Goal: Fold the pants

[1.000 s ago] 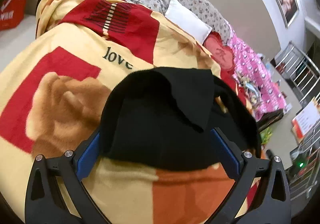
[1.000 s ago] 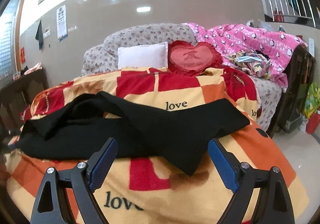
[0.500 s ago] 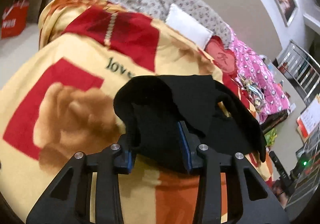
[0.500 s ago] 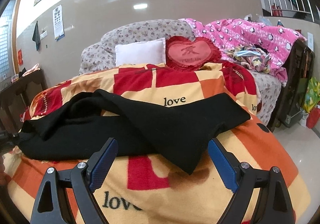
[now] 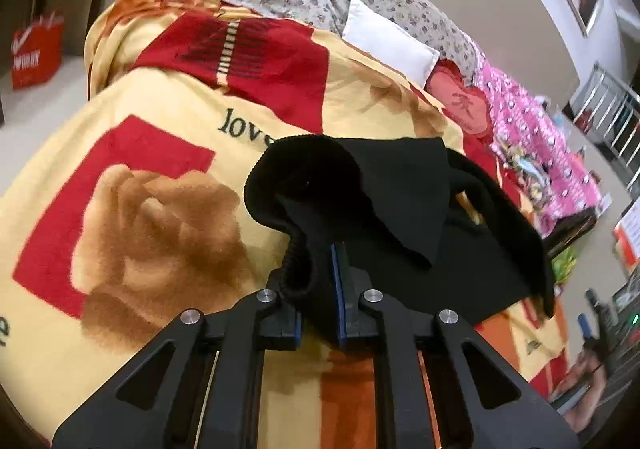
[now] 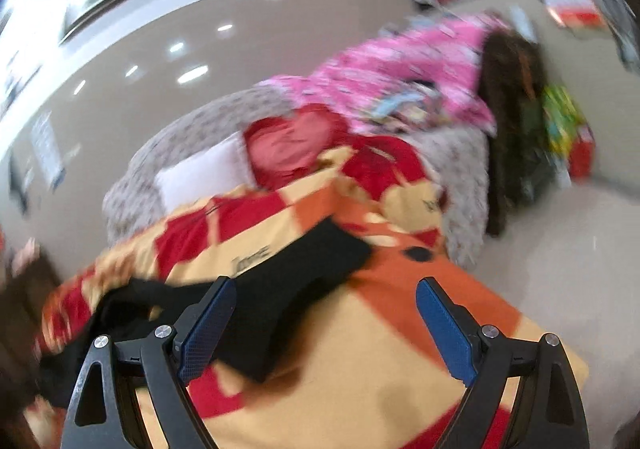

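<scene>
The left gripper [image 5: 318, 289] pinches the ribbed waistband of the black pants [image 5: 400, 209]. The right gripper [image 6: 320, 333] gapes empty; the soft, floppy leg ahead wants gripping at its hem.

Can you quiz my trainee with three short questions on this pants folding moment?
1. True or false: the left tool is shut on the black knit pants.
2. The right tool is: A open, B shut on fabric.
3. Fill in: the pants lie on a yellow, red and orange ___ printed "love".

Key: 1 true; 2 A; 3 blanket.
</scene>
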A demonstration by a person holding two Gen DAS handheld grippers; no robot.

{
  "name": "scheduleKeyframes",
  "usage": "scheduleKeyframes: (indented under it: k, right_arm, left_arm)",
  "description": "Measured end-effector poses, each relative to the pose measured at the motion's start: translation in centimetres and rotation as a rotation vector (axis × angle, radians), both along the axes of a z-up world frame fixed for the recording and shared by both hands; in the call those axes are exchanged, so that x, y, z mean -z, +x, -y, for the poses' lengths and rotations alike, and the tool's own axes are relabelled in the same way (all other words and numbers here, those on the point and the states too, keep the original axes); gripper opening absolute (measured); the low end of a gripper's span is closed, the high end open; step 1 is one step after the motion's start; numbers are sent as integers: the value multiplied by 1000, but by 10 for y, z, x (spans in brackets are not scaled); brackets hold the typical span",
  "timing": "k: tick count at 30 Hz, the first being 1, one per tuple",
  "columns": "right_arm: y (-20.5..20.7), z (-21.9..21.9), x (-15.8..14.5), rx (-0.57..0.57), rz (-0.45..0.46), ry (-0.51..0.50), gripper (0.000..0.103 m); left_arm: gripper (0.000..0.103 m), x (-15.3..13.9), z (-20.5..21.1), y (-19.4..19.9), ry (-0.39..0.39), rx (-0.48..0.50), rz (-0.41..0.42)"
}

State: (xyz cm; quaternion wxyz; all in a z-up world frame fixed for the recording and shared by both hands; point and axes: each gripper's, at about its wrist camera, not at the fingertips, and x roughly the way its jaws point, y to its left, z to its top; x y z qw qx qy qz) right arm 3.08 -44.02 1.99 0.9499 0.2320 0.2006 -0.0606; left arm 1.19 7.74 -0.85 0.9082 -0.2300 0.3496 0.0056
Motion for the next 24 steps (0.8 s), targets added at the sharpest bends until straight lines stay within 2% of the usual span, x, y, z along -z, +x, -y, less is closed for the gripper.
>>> scheduleKeyframes:
  k: [2,3,5,7,9,11,14,19,24]
  right_arm:
    - [7,24,1,24,-16,100,76]
    - [15,34,1,16,-30,136,73]
    - [39,50,3,-66,-61,235,61]
    - [63,57,7,-123,-119,276,61]
    - [81,61,15,-120,-200,276,58]
    - [92,65,26,-120,-245,331,56]
    - [99,74,36,-115,-227,387,51]
    - [111,80,40,-126,-228,411,42]
    - [105,79,39,-149,-193,451,42]
  left_arm:
    - [10,0,2,1,18,0,-3]
    - [10,0,2,2,21,3,-7]
    - [10,1,1,4,23,1,-12]
    - [11,1,2,5,27,1,-17]
    - [11,2,3,5,32,-1,-24]
    - [11,3,3,5,37,-2,-29]
    - [11,3,3,7,41,-5,-29]
    - [12,5,1,7,26,-14,-39]
    - [13,5,1,7,13,-18,-41]
